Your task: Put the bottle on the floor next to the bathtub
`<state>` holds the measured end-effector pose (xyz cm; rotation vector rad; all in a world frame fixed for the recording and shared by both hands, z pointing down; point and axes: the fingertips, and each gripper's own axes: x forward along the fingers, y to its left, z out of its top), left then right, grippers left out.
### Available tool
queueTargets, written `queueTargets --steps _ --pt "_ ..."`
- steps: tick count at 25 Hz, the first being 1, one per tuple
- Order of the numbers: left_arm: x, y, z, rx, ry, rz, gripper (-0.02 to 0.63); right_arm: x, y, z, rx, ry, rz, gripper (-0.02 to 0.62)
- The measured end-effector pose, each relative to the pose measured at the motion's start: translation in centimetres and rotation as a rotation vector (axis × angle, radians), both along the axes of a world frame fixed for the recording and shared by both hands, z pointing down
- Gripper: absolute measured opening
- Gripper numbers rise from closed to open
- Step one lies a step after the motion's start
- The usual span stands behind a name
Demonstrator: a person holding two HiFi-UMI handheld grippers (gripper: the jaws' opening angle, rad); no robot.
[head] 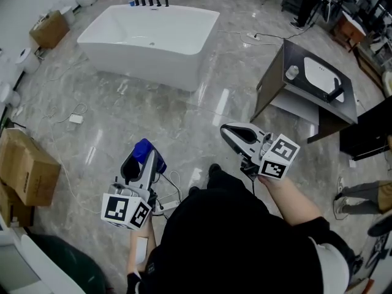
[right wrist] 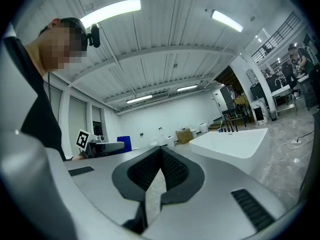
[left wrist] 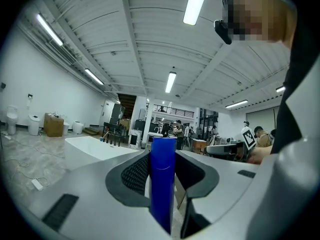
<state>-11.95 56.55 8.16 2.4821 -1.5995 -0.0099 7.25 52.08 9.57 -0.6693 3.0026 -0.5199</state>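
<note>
Grey polished stone floor (head: 153,121), veined and mirror-glossy, carrying one white smooth-sided rectangular bathtub (head: 150,38), one dark boxy cabinet (head: 272,90) topped by one white basin (head: 321,75), and at least two brown cardboard boxes (head: 27,164) out on the left. Closer in now, two grey hard-shelled grippers, each with one marker cube. Left gripper (head: 142,159) clamped at middling width on the single blue cylindrical bottle (head: 144,147), gripped between ribbed black pads, up off the floor and well apart from the bathtub; right gripper (head: 228,131) pinched tight, tips touching, empty.
</note>
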Motion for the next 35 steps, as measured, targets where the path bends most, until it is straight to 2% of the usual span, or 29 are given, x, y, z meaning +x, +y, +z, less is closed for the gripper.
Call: queueTargets --steps 8,13,18,23,29,35 --pt "-0.3 -4.7 1.4 -0.040 0.001 -0.023 0.160 -0.4 -5.5 1.6 -0.044 -0.026 -0.023 0.028" --pt "-0.3 -11.3 1.0 -0.043 0.002 -0.073 0.160 -0.6 -13.3 2.0 -0.031 -0.040 -0.049 0.028" --pt "0.5 -19.6 0.4 -0.041 0.009 -0.062 0.160 -0.6 -21.6 1.6 -0.016 -0.050 -0.091 0.028" --pt "1.9 -27.2 0.0 -0.051 0.006 -0.082 0.160 0.9 -29.4 2.1 -0.049 -0.051 -0.105 0.028" --pt "2.2 -33.2 1.6 -0.098 0.035 -0.133 0.160 2.8 -35.8 2.9 -0.077 -0.056 -0.104 0.028" --pt "2.2 -37.9 2.2 -0.109 0.034 -0.125 0.160 2.3 -39.9 3.2 -0.099 -0.054 -0.115 0.028"
